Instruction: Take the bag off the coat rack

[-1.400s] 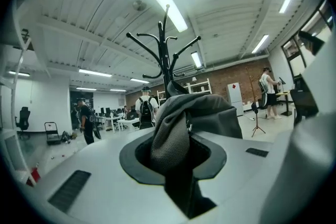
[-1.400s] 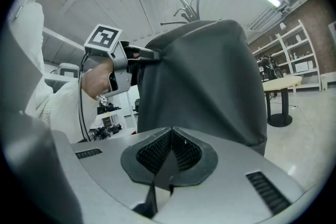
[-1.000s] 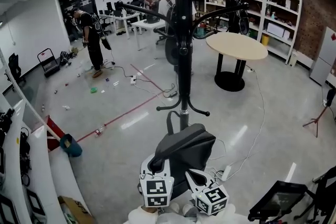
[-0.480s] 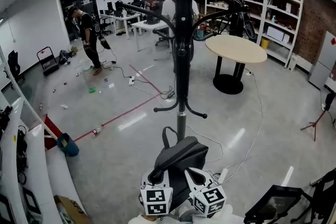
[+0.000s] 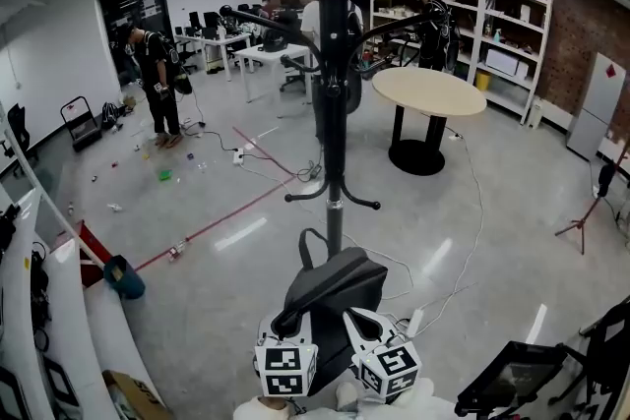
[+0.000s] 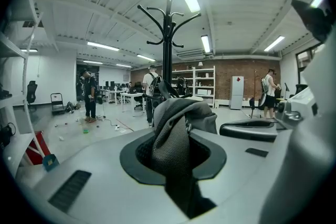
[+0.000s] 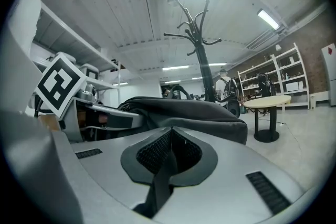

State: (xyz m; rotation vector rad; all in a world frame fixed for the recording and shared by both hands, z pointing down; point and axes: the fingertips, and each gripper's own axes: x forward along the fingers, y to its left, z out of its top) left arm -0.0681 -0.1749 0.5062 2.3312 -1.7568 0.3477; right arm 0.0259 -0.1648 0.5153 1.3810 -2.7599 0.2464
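Before the coat rack (image 5: 335, 113), left gripper (image 6: 173, 152) and right gripper (image 7: 167, 157) each clamp a bag (image 5: 340, 285) strap; best draw it back level.

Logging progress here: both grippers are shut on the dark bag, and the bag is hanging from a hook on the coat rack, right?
No: the bag hangs on no hook. It is clear of the coat rack, carried by the left gripper and right gripper, both shut on it, as the head view shows.
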